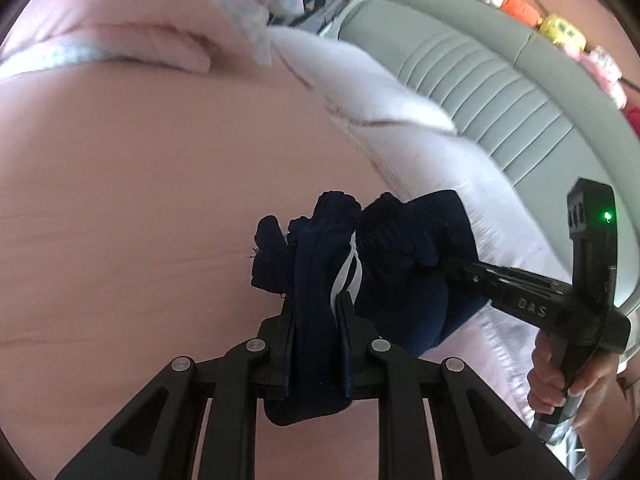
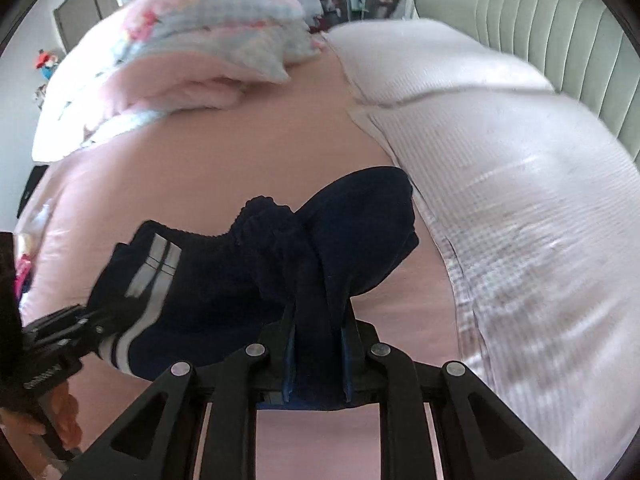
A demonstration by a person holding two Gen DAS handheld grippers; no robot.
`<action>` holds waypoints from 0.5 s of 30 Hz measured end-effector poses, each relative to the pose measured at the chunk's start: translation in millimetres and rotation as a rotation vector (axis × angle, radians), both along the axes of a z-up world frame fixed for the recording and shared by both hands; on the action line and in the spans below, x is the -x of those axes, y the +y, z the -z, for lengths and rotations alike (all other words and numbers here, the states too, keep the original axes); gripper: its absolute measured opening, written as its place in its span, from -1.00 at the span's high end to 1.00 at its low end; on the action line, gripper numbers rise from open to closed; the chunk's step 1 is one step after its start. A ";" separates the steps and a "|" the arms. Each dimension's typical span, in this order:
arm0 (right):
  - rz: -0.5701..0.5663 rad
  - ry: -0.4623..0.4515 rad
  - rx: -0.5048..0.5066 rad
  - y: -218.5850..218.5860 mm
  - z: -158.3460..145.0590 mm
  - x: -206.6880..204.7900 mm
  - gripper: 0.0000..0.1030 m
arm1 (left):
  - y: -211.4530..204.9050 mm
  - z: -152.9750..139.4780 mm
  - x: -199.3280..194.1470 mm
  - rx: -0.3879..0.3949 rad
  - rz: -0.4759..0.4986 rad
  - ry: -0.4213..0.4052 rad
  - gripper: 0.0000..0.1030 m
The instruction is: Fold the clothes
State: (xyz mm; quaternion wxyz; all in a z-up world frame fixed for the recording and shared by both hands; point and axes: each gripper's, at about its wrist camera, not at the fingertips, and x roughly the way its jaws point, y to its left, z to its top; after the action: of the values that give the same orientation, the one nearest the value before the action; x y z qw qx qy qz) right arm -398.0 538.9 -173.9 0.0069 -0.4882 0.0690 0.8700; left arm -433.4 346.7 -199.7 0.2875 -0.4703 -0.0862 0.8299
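left wrist: the left gripper is clamped on a bunched edge of the navy shorts, hanging over the pink bed. right wrist: the right gripper pinches the ribbed waistband. light, limp cloth; hold it by the waistband corners.

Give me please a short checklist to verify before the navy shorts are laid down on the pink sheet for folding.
1. Left gripper shut on the navy shorts: ok.
2. Right gripper shut on the shorts: ok.
3. Shorts spread flat between the two grippers: not ok, the fabric is bunched and sags.
4. Bare pink sheet in front for laying down: ok.
5. Clear of the white pillow: cannot tell, the shorts appear close to its edge.
6. Striped side facing the wanted way: cannot tell.
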 end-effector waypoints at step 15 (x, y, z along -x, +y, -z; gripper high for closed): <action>-0.071 -0.080 -0.003 0.9 18.4 -19.0 0.27 | 40.4 2.3 -16.5 0.082 0.178 0.069 0.47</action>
State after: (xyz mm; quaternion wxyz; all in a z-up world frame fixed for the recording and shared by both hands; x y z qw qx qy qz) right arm -379.0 539.8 -192.3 -0.0206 -0.5246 0.0498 0.8496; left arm -416.9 387.0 -202.0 0.3433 -0.4588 0.0000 0.8196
